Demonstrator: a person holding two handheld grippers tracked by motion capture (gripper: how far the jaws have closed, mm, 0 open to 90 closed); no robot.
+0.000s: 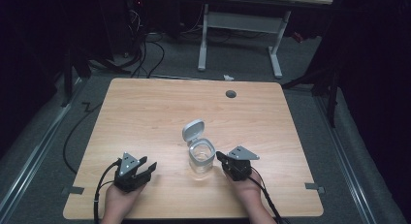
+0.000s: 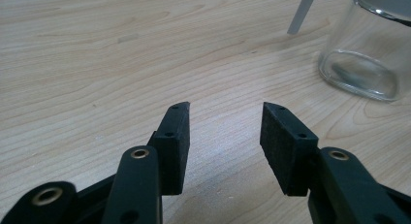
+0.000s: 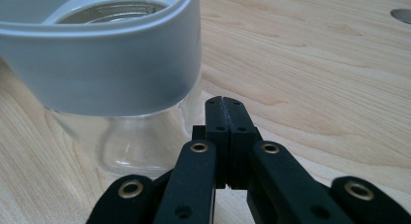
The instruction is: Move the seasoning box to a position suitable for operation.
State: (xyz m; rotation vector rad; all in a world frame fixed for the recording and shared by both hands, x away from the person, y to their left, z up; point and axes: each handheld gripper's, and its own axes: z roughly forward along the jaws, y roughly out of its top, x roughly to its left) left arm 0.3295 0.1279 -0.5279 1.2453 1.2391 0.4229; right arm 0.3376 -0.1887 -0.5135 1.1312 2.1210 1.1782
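A clear glass jar [image 1: 201, 158] with a grey collar and its hinged lid [image 1: 192, 130] flipped up stands near the middle front of the wooden table [image 1: 145, 112]. My right gripper [image 1: 219, 157] sits just right of the jar, shut with nothing between its pads, tips close to the jar's side. In the right gripper view the jar [image 3: 106, 73] looms at the left, right beside the closed tips [image 3: 225, 107]. My left gripper [image 1: 149, 164] rests at the front left, open and empty. The left gripper view has the open tips [image 2: 225, 112] over bare wood, with the jar's base [image 2: 363, 64] at the upper right.
A round grey grommet [image 1: 230, 94] is set in the table near its far edge. Beyond the table stand a white desk frame [image 1: 242, 25] and cables on the dark floor. Tape marks [image 1: 72, 190] sit by the front corners.
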